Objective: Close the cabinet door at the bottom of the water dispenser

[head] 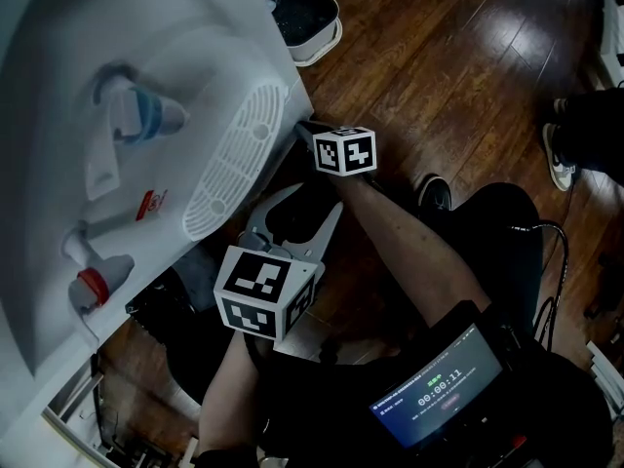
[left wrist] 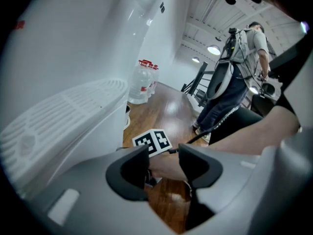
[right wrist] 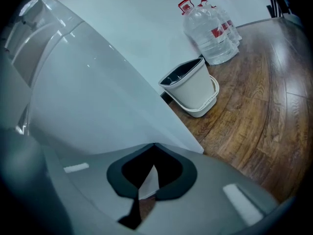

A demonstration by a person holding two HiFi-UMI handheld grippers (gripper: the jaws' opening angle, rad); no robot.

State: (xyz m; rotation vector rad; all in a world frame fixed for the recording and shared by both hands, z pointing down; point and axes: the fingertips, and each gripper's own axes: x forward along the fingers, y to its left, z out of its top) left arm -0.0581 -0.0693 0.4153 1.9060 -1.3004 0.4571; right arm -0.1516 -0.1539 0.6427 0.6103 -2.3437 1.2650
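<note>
The right gripper (right wrist: 154, 147), jaws shut on nothing, has its tip against the flat white cabinet door (right wrist: 112, 106) of the white plastic water dispenser (head: 175, 37). The left gripper (left wrist: 164, 153) hangs behind it, slightly open and empty. Closing looks nearly done; whether the door sits flush is hidden.

Dispenser (head: 58, 86) L side off-frame; right claw (right wrist: 153, 150) tips unseen behind drip tray (head: 234, 154), head view.
</note>
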